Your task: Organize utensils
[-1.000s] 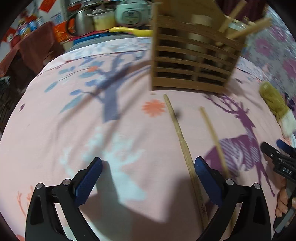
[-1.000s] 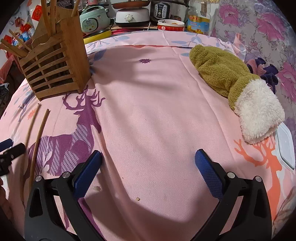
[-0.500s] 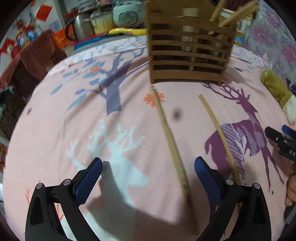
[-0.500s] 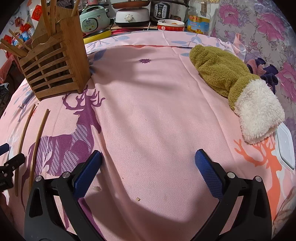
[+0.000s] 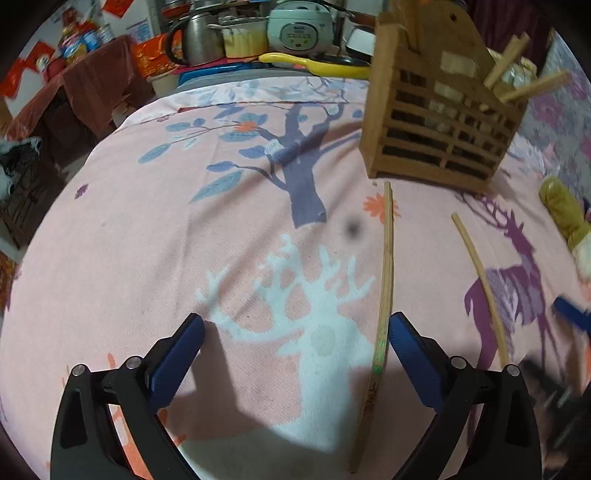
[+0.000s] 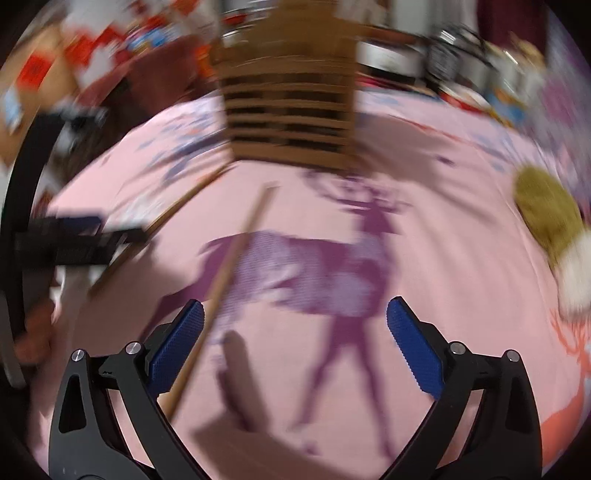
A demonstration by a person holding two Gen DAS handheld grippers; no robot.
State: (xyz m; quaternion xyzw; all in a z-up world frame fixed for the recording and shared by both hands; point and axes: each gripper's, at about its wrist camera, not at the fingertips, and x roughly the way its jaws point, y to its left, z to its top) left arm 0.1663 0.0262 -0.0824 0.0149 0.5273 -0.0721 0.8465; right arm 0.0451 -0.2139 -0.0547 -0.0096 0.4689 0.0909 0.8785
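Note:
Two wooden chopsticks lie on the pink deer-print cloth in front of a slatted wooden holder (image 5: 439,118) that has several sticks in it. My left gripper (image 5: 295,350) is open above the cloth; the nearer chopstick (image 5: 386,277) runs just inside its right finger, untouched. The other chopstick (image 5: 480,284) lies further right. My right gripper (image 6: 295,343) has its jaws wide and closing, with that chopstick (image 6: 229,273) lying under them close to the left pad, not pressed. In the blurred right wrist view the holder (image 6: 291,99) stands straight ahead.
A green and white fleece mitten (image 6: 546,218) lies on the cloth at the right. Pots, a rice cooker (image 5: 299,29) and a yellow utensil crowd the far edge behind the holder. The left gripper's black frame (image 6: 74,240) shows at the left of the right wrist view.
My right gripper has swung left from the bare cloth near the mitten to over a chopstick, facing the holder. The left gripper has shifted a little, so the holder sits further right in its view.

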